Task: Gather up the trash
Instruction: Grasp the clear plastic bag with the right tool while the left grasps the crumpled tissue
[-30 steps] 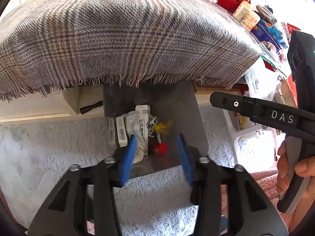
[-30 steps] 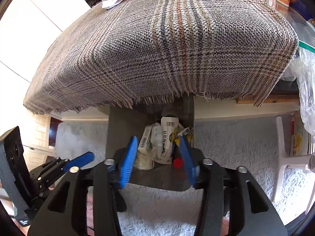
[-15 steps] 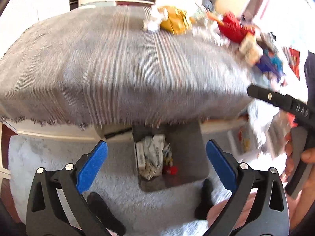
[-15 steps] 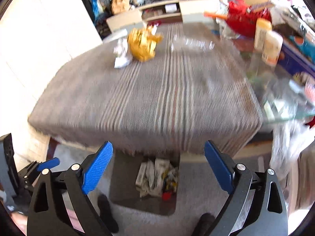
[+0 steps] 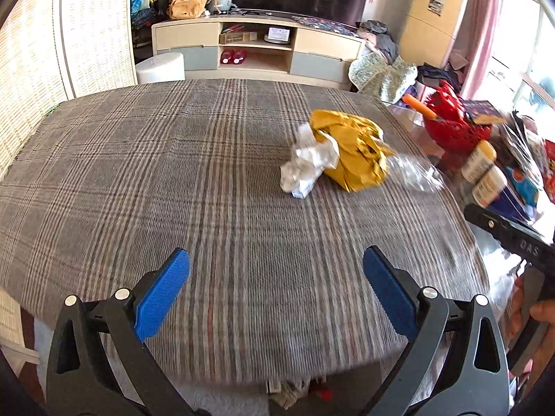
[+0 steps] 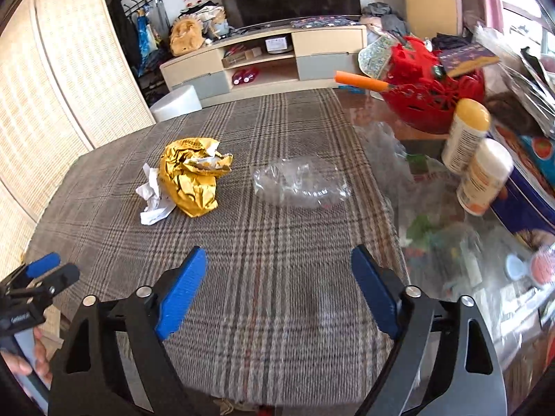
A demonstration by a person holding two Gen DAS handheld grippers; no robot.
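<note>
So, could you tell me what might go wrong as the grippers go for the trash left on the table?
1. The clear plastic wrapper is hard to see against the plaid cloth, so it may be missed.
2. The white crumpled paper touches the yellow foil wrapper; grabbing one could drag or drop the other.
3. Two upright bottles stand near the wrapper; the open right gripper could knock them over.
</note>
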